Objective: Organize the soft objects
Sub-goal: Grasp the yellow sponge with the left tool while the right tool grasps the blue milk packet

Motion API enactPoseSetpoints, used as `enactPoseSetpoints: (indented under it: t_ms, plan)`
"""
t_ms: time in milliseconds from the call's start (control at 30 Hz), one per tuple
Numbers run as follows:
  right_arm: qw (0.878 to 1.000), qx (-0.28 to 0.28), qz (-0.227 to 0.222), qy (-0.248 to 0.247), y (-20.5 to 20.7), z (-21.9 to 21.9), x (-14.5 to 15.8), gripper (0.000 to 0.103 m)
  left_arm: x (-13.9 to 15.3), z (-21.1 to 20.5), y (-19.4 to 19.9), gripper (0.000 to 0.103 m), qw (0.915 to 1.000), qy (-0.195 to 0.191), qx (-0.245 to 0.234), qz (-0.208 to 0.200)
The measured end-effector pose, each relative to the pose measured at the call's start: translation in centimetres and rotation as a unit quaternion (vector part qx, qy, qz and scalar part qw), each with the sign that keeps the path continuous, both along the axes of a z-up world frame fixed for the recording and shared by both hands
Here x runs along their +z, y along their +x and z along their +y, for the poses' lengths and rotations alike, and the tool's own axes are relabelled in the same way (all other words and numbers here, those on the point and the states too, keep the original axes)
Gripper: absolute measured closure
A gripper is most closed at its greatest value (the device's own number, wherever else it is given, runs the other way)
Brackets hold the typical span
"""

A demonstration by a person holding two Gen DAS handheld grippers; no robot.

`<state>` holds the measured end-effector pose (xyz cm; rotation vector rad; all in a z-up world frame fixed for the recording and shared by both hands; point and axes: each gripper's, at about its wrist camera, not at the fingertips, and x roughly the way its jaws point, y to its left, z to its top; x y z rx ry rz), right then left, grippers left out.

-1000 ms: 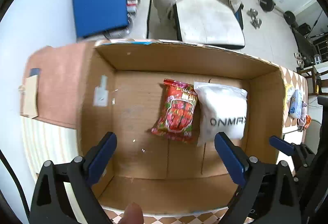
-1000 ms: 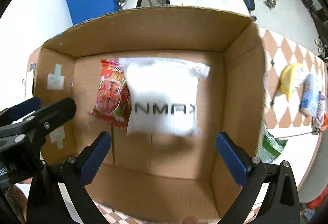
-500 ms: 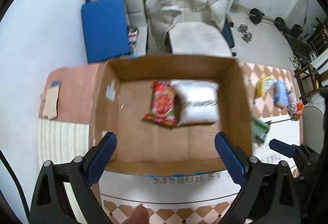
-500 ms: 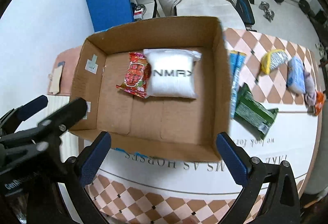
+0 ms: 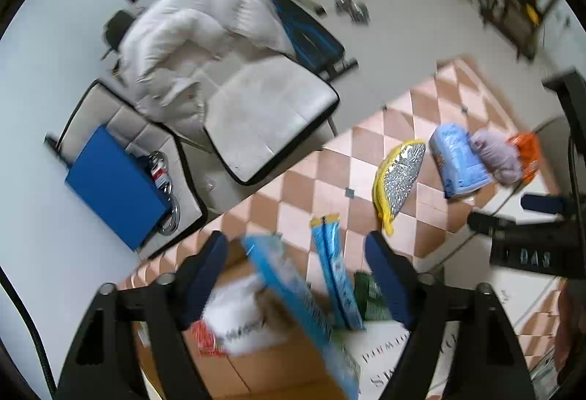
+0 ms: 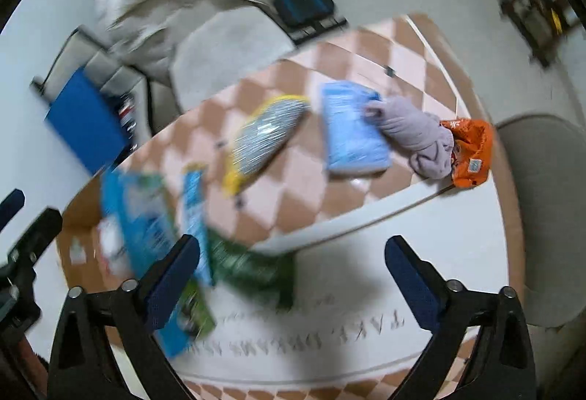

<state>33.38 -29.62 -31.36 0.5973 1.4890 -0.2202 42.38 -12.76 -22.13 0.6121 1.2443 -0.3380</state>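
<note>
Both views are blurred by motion. My left gripper (image 5: 296, 275) is open and empty above the right wall of the cardboard box (image 5: 263, 363), which holds a white bag (image 5: 238, 315) and a red snack pack (image 5: 203, 336). My right gripper (image 6: 293, 271) is open and empty above the checkered mat (image 6: 293, 195). On the mat lie a long blue pack (image 6: 192, 206), a green pack (image 6: 249, 271), a yellow-rimmed silver pouch (image 6: 263, 136), a light blue pack (image 6: 351, 132), a lilac cloth (image 6: 417, 132) and an orange bag (image 6: 470, 151).
Beyond the mat are a white padded bench (image 5: 263, 114) with a white down jacket (image 5: 194, 33), a blue board (image 5: 110, 180) and dumbbells (image 5: 351, 8) on the floor. A grey cushion (image 6: 542, 217) lies right of the mat.
Both grippers have swung up and to the right, away from the box toward the loose items on the mat. The box has slid to the lower left of both views.
</note>
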Motion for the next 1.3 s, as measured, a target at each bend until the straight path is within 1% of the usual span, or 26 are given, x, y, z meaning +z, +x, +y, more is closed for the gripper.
enactPoseSetpoints:
  t_ms: [33, 100, 133, 200, 267, 333, 400, 433, 500, 533, 567, 600, 633, 733, 800, 867, 900, 933, 1000, 1033, 1067, 1100, 1133, 1200, 1233, 1300]
  plan:
    - [1.000, -0.006, 0.013, 0.005, 0.8, -1.0, -1.7, 0.016, -1.3, -1.0, 0.7, 0.038, 0.9999, 0.009, -0.006, 0.011]
    - [0.999, -0.016, 0.030, 0.019, 1.4, -2.3, -4.1, 0.017, -4.2, -2.8, 2.0, 0.038, 0.9990, 0.030, -0.016, 0.029]
    - [0.999, -0.021, 0.037, 0.026, 2.1, -2.8, -5.4, 0.017, -5.3, -3.3, 2.4, 0.038, 0.9984, 0.037, -0.022, 0.037]
    - [0.998, -0.031, 0.046, 0.032, 2.8, -3.6, -7.2, 0.017, -7.5, -4.3, 3.0, 0.038, 0.9968, 0.048, -0.031, 0.057]
    - [0.997, -0.039, 0.058, 0.031, 3.6, -4.1, -8.9, 0.017, -9.1, -4.9, 3.4, 0.038, 0.9953, 0.048, -0.035, 0.077]
    - [0.997, -0.040, 0.066, 0.031, 4.0, -4.4, -10.2, 0.017, -10.3, -5.5, 3.5, 0.038, 0.9932, 0.040, -0.038, 0.103]
    - [0.997, -0.035, 0.067, 0.025, 3.9, -4.3, -10.2, 0.018, -10.8, -6.2, 3.5, 0.038, 0.9918, 0.027, -0.038, 0.119]
    - [0.997, -0.023, 0.070, 0.010, 3.6, -4.1, -10.0, 0.030, -10.9, -6.4, 3.5, 0.038, 0.9913, 0.021, -0.039, 0.124]
    - [0.997, -0.002, 0.075, -0.015, 2.9, -4.0, -9.8, 0.051, -11.3, -7.2, 3.2, 0.038, 0.9894, 0.013, -0.049, 0.136]
    - [0.997, 0.004, 0.080, -0.007, 2.2, -4.1, -9.9, 0.052, -11.4, -7.5, 3.1, 0.038, 0.9889, 0.014, -0.055, 0.138]
    - [0.996, 0.006, 0.089, 0.002, 1.7, -4.2, -10.2, 0.055, -11.7, -7.9, 2.9, 0.038, 0.9883, 0.019, -0.063, 0.138]
    - [0.995, 0.007, 0.098, 0.011, 0.8, -4.3, -10.5, 0.065, -12.2, -8.4, 2.8, 0.038, 0.9872, 0.026, -0.073, 0.140]
    - [0.994, 0.011, 0.106, 0.013, -0.1, -4.2, -10.7, 0.066, -12.7, -8.8, 2.7, 0.038, 0.9858, 0.032, -0.080, 0.144]
    - [0.992, 0.022, 0.127, 0.014, -2.4, -4.1, -11.3, 0.066, -14.2, -10.0, 2.6, 0.038, 0.9828, 0.050, -0.096, 0.149]
    - [0.993, 0.022, 0.119, 0.016, -3.3, -4.1, -11.0, 0.065, -15.2, -10.6, 2.7, 0.038, 0.9810, 0.057, -0.102, 0.155]
    - [0.994, 0.038, 0.106, -0.005, -3.3, -4.0, -10.1, 0.052, -16.0, -11.0, 3.0, 0.038, 0.9795, 0.063, -0.108, 0.158]
    - [0.994, 0.049, 0.097, -0.017, -3.1, -3.8, -9.6, 0.038, -16.5, -11.1, 3.3, 0.038, 0.9794, 0.067, -0.107, 0.158]
    - [0.994, 0.063, 0.085, -0.028, -2.9, -3.7, -8.9, 0.031, -16.8, -11.1, 3.5, 0.038, 0.9796, 0.068, -0.103, 0.159]
    - [0.992, 0.087, 0.072, -0.047, -2.3, -3.5, -7.9, 0.031, -17.4, -10.9, 4.1, 0.038, 0.9799, 0.066, -0.093, 0.163]
    - [0.992, 0.100, 0.064, -0.051, -1.8, -3.5, -7.7, 0.030, -17.3, -10.6, 4.4, 0.039, 0.9808, 0.055, -0.083, 0.168]
    - [0.990, 0.115, 0.061, -0.057, -1.3, -3.2, -7.5, 0.028, -17.2, -10.5, 4.4, 0.047, 0.9806, 0.049, -0.076, 0.174]
    - [0.988, 0.125, 0.060, -0.063, -0.9, -3.0, -7.4, 0.027, -17.1, -10.1, 4.5, 0.055, 0.9790, 0.036, -0.063, 0.190]
    - [0.986, 0.139, 0.056, -0.067, -0.3, -2.6, -7.5, 0.027, -17.0, -9.5, 4.5, 0.055, 0.9770, 0.028, -0.045, 0.207]
    - [0.982, 0.164, 0.057, -0.073, 1.0, -2.0, -8.0, 0.027, -17.0, -8.2, 4.2, 0.056, 0.9751, 0.025, -0.016, 0.220]
    - [0.980, 0.173, 0.063, -0.076, 1.7, -1.6, -8.5, 0.027, -17.0, -7.6, 4.1, 0.056, 0.9738, 0.020, -0.006, 0.226]
    - [0.977, 0.183, 0.081, -0.074, 3.2, -1.3, -9.7, 0.027, -17.1, -6.1, 3.7, 0.057, 0.9699, 0.005, 0.030, 0.242]
